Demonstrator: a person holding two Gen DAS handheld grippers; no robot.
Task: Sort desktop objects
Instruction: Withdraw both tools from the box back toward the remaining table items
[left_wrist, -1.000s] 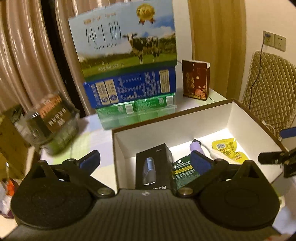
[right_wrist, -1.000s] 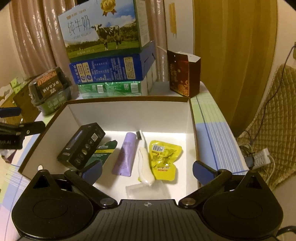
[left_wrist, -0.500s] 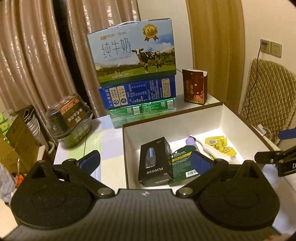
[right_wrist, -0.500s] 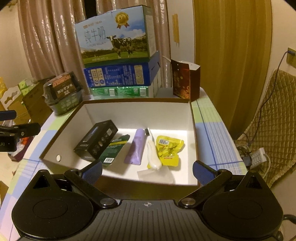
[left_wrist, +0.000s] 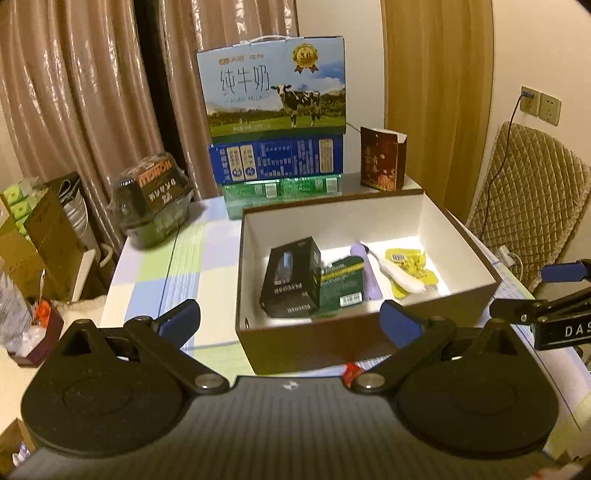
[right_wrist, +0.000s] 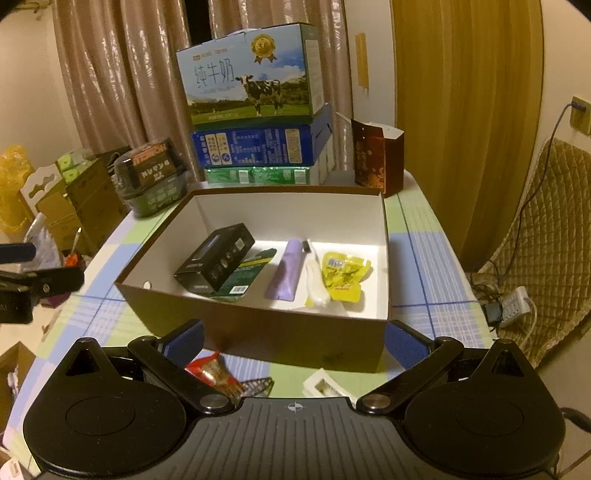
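Both the left gripper (left_wrist: 290, 319) and right gripper (right_wrist: 293, 341) are hanging spread wide and empty before the brown box (right_wrist: 258, 332). A red snack packet (right_wrist: 214, 374) (likely light, crinkly, slippery) is lying just beneath the right gripper; pinching its flat middle looks best.

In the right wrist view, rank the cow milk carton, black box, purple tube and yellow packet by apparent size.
1. cow milk carton, though farthest back
2. black box
3. purple tube and yellow packet: too alike to rank
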